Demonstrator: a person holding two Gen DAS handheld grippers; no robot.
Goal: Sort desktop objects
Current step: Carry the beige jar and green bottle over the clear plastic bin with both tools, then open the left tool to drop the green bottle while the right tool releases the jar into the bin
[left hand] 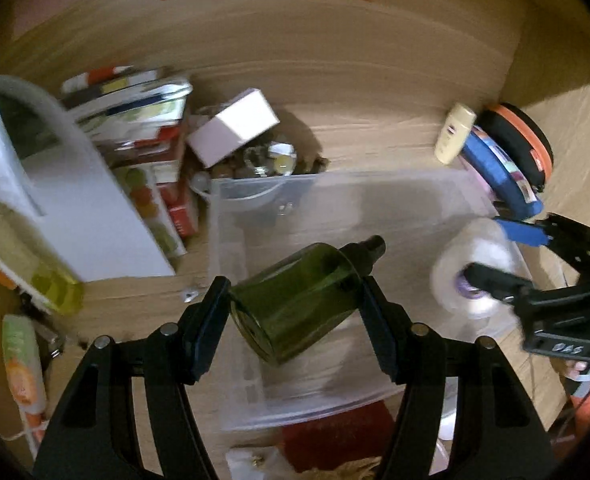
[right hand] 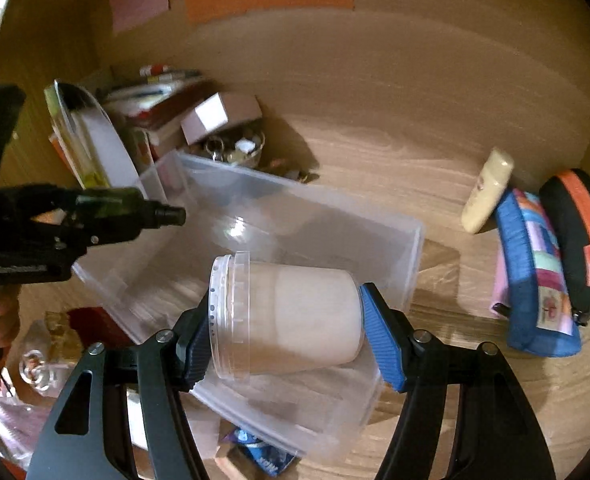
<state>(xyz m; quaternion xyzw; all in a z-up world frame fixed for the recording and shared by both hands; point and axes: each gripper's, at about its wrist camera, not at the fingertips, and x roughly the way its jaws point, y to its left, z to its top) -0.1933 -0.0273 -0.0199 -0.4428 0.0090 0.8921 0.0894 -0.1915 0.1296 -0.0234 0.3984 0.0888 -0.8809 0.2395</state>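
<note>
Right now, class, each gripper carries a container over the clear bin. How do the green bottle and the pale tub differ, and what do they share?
The green bottle is dark, see-through glass or plastic; the pale tub is cloudy white. The bottle narrows to a small black spray top, while the tub has a wide ribbed lid. The left gripper holds the bottle; the right gripper holds the tub. Both lie tilted on their sides, clamped between jaws above the clear bin.

One clear bin point(right hand: 411, 240), one green bottle point(left hand: 295, 304), one lidded jar point(right hand: 291, 316), one cream tube point(right hand: 487, 192), two pouches.
</note>
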